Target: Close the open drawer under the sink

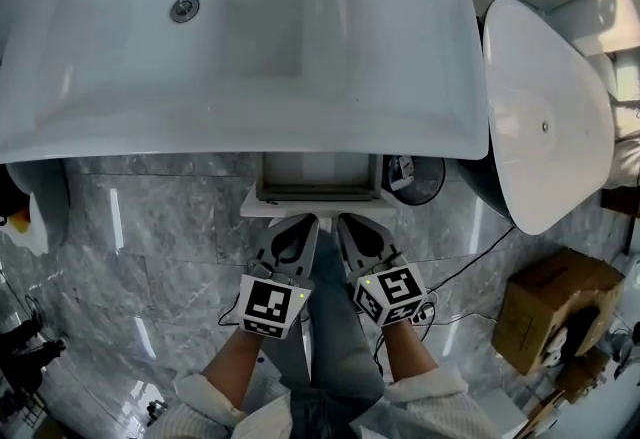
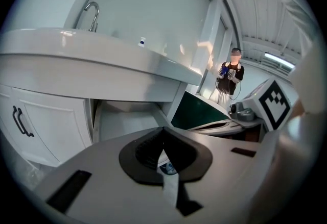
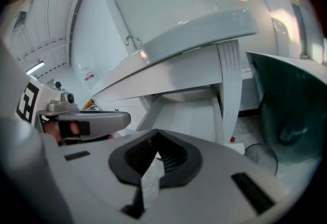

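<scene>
The open drawer (image 1: 318,195) juts out from under the white sink (image 1: 240,47), and its pale inside shows no contents. Both grippers hover side by side just in front of the drawer's front edge. My left gripper (image 1: 303,224) is shut with nothing in it, and so is my right gripper (image 1: 348,224). Whether their tips touch the drawer front cannot be told. In the left gripper view the shut left gripper (image 2: 163,130) points at the drawer (image 2: 127,118). In the right gripper view the shut right gripper (image 3: 156,133) faces the drawer (image 3: 190,110).
A white bathtub (image 1: 545,117) stands at the right, with a round bin (image 1: 415,179) between it and the drawer. A cardboard box (image 1: 550,307) sits on the marble floor at the lower right. A cabinet door with a dark handle (image 2: 19,121) is left of the drawer. A person (image 2: 231,77) stands far off.
</scene>
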Motion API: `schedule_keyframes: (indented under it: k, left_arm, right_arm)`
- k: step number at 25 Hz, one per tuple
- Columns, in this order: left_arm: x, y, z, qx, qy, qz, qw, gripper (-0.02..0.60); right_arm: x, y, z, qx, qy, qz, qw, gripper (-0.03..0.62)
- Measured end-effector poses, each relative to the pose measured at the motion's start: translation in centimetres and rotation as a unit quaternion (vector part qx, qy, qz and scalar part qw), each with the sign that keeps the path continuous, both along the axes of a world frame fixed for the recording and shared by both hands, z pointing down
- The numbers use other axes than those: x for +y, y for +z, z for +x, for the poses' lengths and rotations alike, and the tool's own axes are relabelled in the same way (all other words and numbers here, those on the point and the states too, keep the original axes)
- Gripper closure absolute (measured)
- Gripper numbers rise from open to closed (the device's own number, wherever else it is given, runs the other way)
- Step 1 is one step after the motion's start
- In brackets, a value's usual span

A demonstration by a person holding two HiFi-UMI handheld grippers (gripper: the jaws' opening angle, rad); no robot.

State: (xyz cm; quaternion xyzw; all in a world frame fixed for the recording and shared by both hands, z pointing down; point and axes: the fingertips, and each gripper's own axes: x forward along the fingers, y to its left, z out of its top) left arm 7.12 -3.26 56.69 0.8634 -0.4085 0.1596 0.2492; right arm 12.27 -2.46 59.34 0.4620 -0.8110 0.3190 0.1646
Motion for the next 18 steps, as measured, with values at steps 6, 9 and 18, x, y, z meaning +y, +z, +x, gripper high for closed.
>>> schedule_keyframes:
  k: [6,9,18]
  left_arm:
    - [1.2,1.9,-0.3,-0.001,0.015,-0.007,0.9999,0.566]
    - [1.7,2.9,-0.5,-0.004,0.022,-0.013,0.9997,0.566]
    - [2.5,6.3,-1.4,-0.022,0.031,-0.034,0.9987,0.566]
  right_arm:
    - [1.2,1.8,-0.3,0.002,0.004,-0.007,1.000,0.583]
    - [1.6,2.8,-0.3,0.010,0.008,-0.014,1.000,0.585]
    - [2.1,5.9,-0.2,0.019,0.029,-0.031,0.999,0.583]
